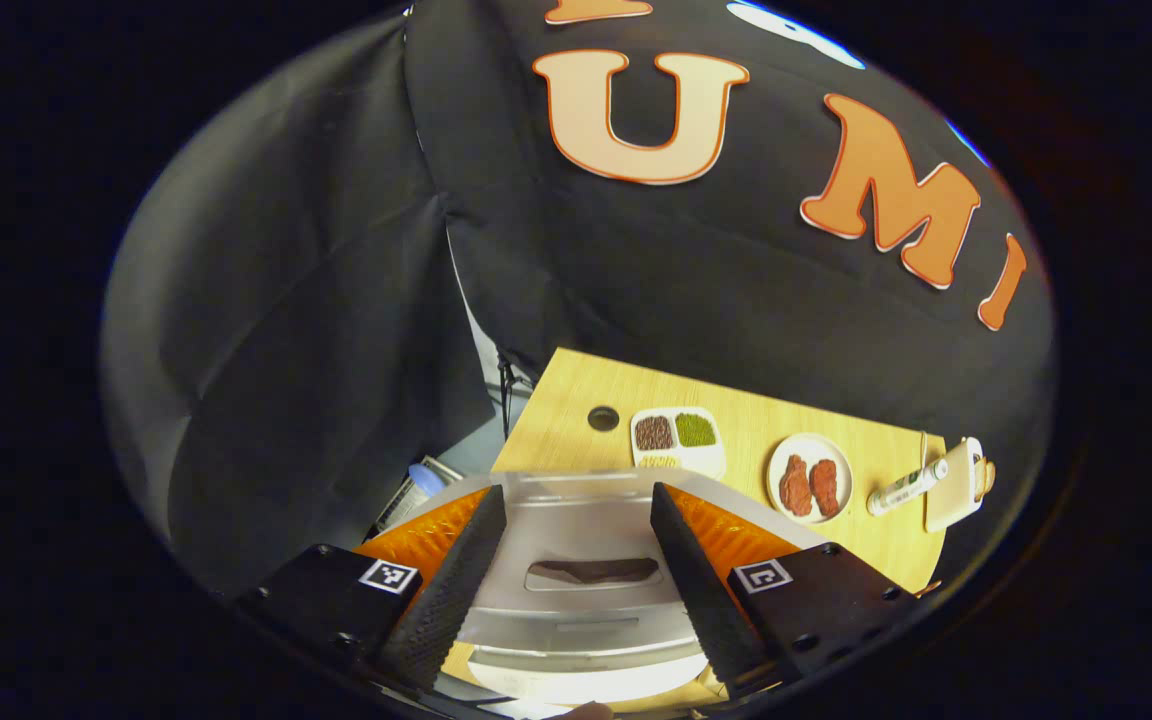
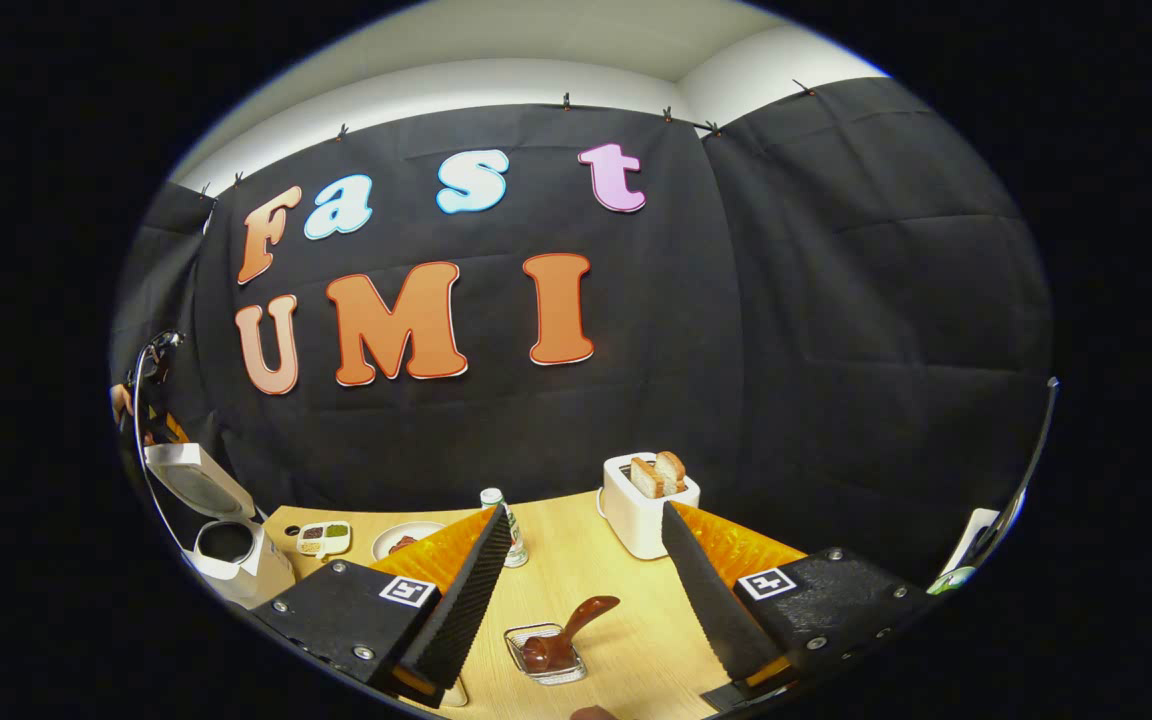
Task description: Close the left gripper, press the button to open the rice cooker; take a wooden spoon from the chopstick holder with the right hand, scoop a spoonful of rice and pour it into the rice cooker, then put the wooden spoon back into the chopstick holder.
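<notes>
Cooker (image 2: 226, 545) lid's up at bench (image 2: 626, 640) left, so spoon pickup is next: both tongs, left (image 1: 576, 570) and right (image 2: 586, 600), gape empty, right must drop onto spoon (image 2: 576, 625) in holder (image 2: 546, 655).

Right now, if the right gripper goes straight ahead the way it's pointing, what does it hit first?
Probably the wooden spoon in its small holder, which lies between the open fingers of the right gripper. The toaster sits farther back; depth is hard to judge.
</notes>
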The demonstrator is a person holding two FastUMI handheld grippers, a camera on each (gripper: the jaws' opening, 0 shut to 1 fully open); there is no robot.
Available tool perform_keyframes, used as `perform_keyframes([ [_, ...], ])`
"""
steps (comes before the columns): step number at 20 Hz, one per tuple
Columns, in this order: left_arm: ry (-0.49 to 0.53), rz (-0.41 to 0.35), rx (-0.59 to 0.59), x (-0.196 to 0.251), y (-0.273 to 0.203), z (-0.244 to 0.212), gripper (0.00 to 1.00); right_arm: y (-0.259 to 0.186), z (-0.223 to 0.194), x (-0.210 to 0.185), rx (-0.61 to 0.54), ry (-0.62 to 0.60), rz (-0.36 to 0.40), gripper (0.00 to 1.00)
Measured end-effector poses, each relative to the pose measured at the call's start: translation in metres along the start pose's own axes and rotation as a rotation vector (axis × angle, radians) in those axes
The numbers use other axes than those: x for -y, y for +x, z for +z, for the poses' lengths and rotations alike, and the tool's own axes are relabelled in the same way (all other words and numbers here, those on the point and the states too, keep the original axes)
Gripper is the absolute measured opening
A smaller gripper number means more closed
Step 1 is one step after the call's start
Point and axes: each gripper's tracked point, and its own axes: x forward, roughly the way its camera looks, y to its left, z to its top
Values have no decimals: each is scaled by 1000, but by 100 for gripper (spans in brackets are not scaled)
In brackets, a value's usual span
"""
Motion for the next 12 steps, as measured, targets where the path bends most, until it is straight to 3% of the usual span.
perform_keyframes([
  [12,-10,8,-225,7,21,-132,100,24,-7,-36,-34,-45,156,94],
])
